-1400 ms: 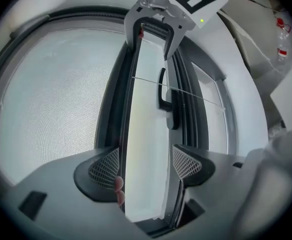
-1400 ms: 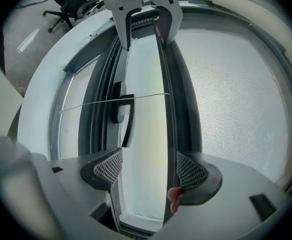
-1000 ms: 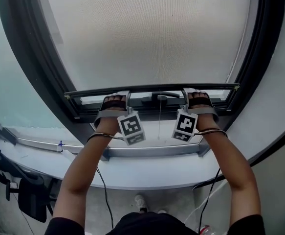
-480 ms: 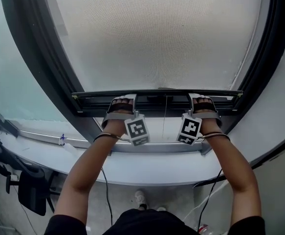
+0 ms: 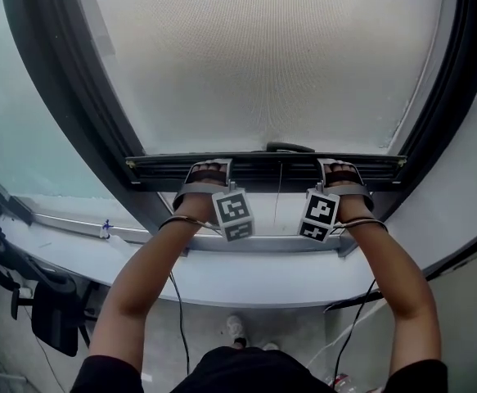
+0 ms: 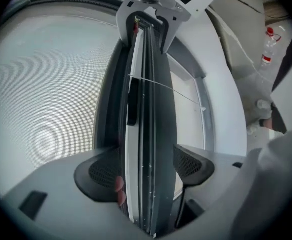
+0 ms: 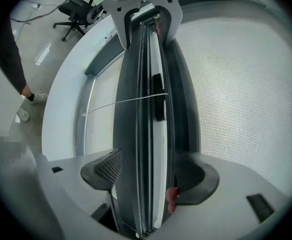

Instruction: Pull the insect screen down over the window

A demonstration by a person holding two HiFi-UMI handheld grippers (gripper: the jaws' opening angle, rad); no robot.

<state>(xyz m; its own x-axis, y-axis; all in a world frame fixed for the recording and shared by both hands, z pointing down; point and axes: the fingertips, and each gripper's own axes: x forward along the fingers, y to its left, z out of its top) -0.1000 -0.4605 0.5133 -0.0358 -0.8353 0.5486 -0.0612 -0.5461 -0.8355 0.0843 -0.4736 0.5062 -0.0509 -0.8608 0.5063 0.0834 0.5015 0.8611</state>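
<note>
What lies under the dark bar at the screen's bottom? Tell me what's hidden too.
Under the bar, a grey rail and the white sill show, with a thin cord hanging down. The left gripper and right gripper, shut on the bar, cover what lies beneath them.

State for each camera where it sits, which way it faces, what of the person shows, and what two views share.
Head view: on the person's head, looking down at the screen's bottom bar; forearms, left claw and right claw show.
Left gripper view: on the left claw, looking along the bar toward the right claw; a fingertip shows.
Right gripper view: the mirror, looking toward the left claw; a fingertip shows.
Shared: the bar, clamped in both.
</note>
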